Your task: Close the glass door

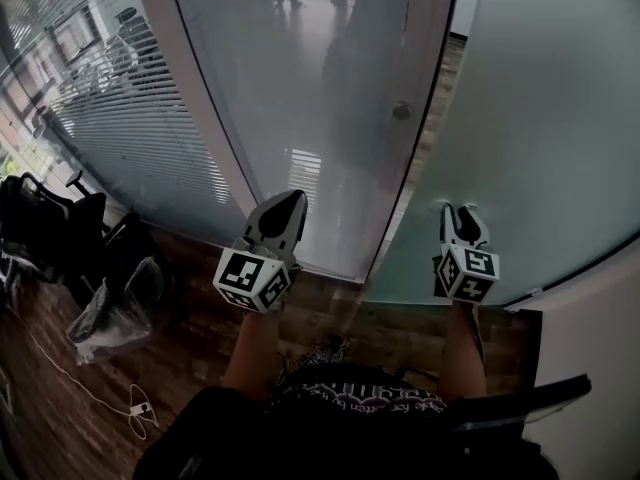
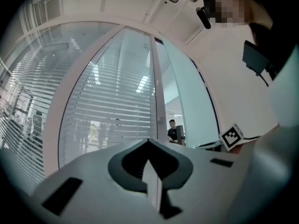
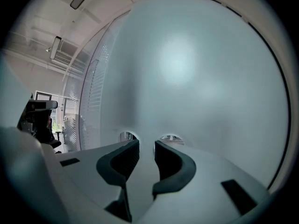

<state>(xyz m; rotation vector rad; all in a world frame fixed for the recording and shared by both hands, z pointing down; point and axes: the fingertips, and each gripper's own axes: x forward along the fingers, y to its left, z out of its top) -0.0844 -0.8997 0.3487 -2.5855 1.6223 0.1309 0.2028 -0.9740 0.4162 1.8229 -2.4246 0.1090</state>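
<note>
The glass door point(image 1: 330, 88) is a tall frosted leaf with a pale frame and a small round lock point(image 1: 402, 110) near its right edge. A dark gap separates that edge from the frosted glass panel point(image 1: 540, 118) on the right. My left gripper point(image 1: 288, 202) is shut and empty, its tip just in front of the door's lower part. In the left gripper view the left gripper point(image 2: 148, 143) points at the door point(image 2: 117, 101) and its frame post point(image 2: 160, 101). My right gripper point(image 1: 460, 212) stands slightly open and empty. Its fingertips point(image 3: 134, 143) are right at the frosted panel point(image 3: 196, 69), which mirrors them.
Black office chairs point(image 1: 55, 228) and a clear plastic bag point(image 1: 110, 318) stand at the left on the wood floor point(image 1: 190, 338). A white cable and plug point(image 1: 140, 406) lie beside them. A glass wall with a blind pattern point(image 1: 130, 118) runs along the left. A person point(image 2: 173, 128) shows far off through the gap.
</note>
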